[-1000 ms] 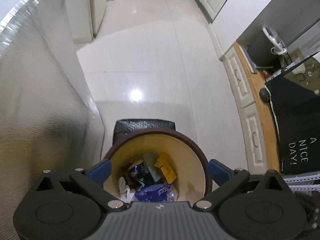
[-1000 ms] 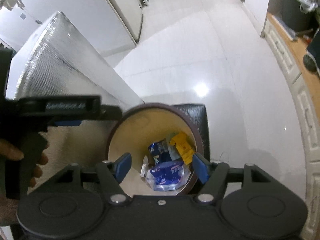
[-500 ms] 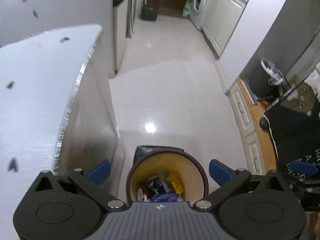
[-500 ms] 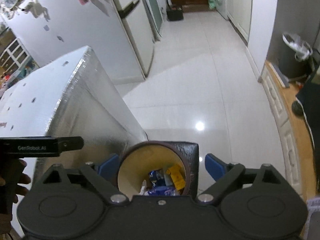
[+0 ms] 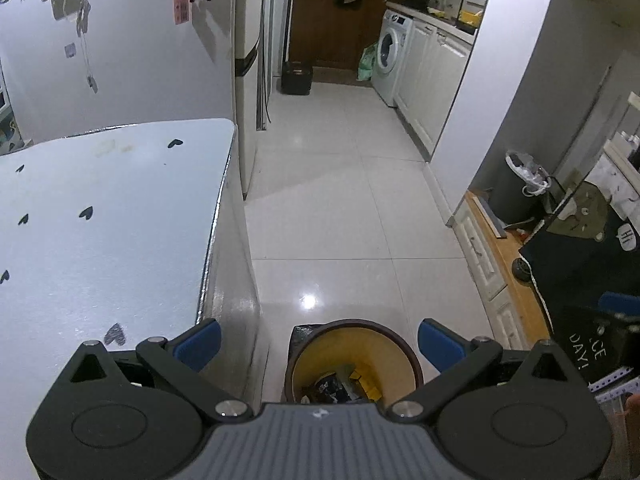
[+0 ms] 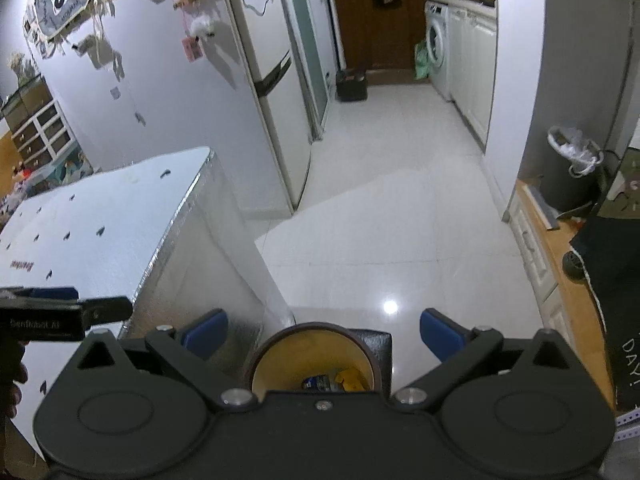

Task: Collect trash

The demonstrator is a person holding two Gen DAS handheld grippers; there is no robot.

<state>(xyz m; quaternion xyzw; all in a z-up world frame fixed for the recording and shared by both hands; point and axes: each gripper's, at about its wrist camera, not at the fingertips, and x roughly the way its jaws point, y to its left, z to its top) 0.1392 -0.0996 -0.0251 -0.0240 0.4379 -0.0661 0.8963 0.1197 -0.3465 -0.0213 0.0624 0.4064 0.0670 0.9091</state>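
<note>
A round trash bin (image 5: 396, 354) with a brown rim and yellow inside stands on the floor far below, beside the table's corner. Wrappers lie in it, a dark blue one (image 5: 331, 387) and a yellow one (image 5: 363, 381). My left gripper (image 5: 319, 344) hangs open high above it, holding nothing. The right wrist view shows the same bin (image 6: 280, 354) and wrappers (image 6: 317, 382) under my right gripper (image 6: 323, 333). Its jaws are opening and stand wide, with nothing between them. The left gripper (image 6: 60, 314) shows there as a black bar at the left, over the table.
A white table (image 5: 100, 220) dotted with black hearts fills the left. Behind it stand a fridge (image 6: 272, 80) and, down the tiled corridor, a washing machine (image 5: 390, 60). A grey lined bin (image 5: 524, 184) and a dark cloth (image 5: 580, 280) sit at the right.
Both grippers have risen and tilted up, so the bin has shrunk toward the lower edge and the tabletop and corridor came into view. The right jaws have spread wider.
</note>
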